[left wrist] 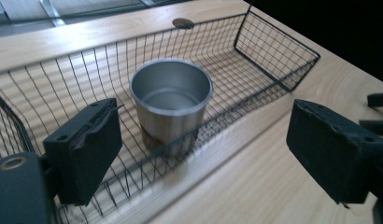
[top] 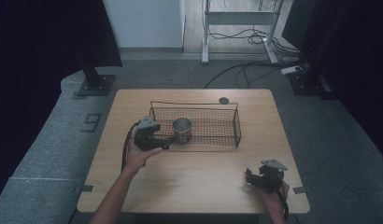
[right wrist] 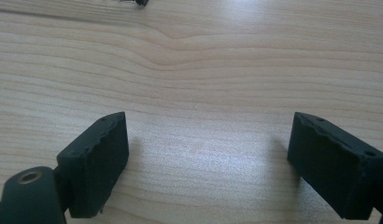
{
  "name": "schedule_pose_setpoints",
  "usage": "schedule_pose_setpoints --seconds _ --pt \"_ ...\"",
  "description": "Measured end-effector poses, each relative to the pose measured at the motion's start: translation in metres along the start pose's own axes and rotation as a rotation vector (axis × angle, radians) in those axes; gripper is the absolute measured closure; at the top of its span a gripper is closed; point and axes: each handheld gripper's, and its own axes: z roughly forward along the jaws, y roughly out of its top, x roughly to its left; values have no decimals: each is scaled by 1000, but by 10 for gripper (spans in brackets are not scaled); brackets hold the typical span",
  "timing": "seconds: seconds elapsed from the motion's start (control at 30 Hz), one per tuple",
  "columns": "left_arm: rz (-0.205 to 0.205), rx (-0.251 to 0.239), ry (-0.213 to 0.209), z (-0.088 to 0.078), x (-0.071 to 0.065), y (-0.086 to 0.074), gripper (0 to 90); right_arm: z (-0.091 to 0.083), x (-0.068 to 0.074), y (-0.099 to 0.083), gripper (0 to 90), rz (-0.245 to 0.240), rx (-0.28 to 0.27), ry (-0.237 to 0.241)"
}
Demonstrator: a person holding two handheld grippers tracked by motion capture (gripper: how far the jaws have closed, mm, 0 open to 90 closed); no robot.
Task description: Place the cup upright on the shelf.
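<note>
A shiny metal cup (top: 181, 129) stands upright in the left half of a black wire basket (top: 227, 122) at the middle of the wooden table. My left gripper (top: 164, 142) is at the basket's front left corner, open, its jaws pointing at the cup. In the left gripper view the cup (left wrist: 171, 100) stands empty behind the basket's front wall (left wrist: 255, 100), between and beyond my left gripper's (left wrist: 208, 149) wide-set pads. My right gripper (top: 250, 176) rests low near the table's front right, open. In the right gripper view my right gripper (right wrist: 208, 163) has bare wood between its pads.
A small dark round disc (top: 223, 100) lies on the table just behind the basket and appears as the disc (left wrist: 182, 23) in the left gripper view. The basket's right half holds nothing. Bare table (top: 203, 172) lies between the two hands. Cables and stands are on the floor beyond.
</note>
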Motion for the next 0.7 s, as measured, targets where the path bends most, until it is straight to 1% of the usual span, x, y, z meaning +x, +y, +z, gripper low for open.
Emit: schedule_pose_setpoints --seconds 0.1,0.17,0.33,0.43,0.5,0.57,0.7 --pt "11 10 10 -5 -3 -13 113 0 0 0 123 0 0 0" --pt "-3 15 0 -7 -3 -21 114 0 0 0 122 0 0 0" --pt "-12 21 -7 -13 -3 -40 114 0 0 0 122 0 0 0" --pt "-11 25 4 -17 -5 -51 120 0 0 0 122 0 0 0" --pt "1 37 14 -17 -7 -57 120 0 0 0 121 1 0 -1" --pt "17 52 31 -18 -8 -62 120 0 0 0 120 1 1 -1" --pt "12 51 25 -18 -8 -64 120 0 0 0 120 2 1 -2"
